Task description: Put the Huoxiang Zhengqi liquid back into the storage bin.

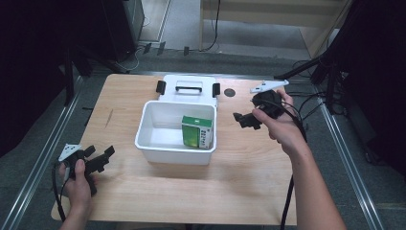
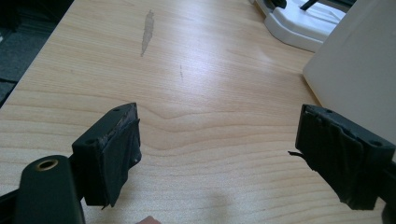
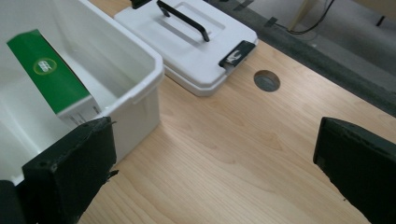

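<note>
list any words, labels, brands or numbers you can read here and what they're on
No text here can be read.
Green box in the white bin: a round white emblem on its green face and print on its white side panel, both too blurred to read.
White lid behind the bin: no lettering visible on it, its handle or its latches.
Left gripper and right gripper: no markings visible.

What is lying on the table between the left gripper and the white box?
Nothing: in the high view, only bare wooden table lies between the left gripper and the white box; the left gripper view shows the same.
</note>
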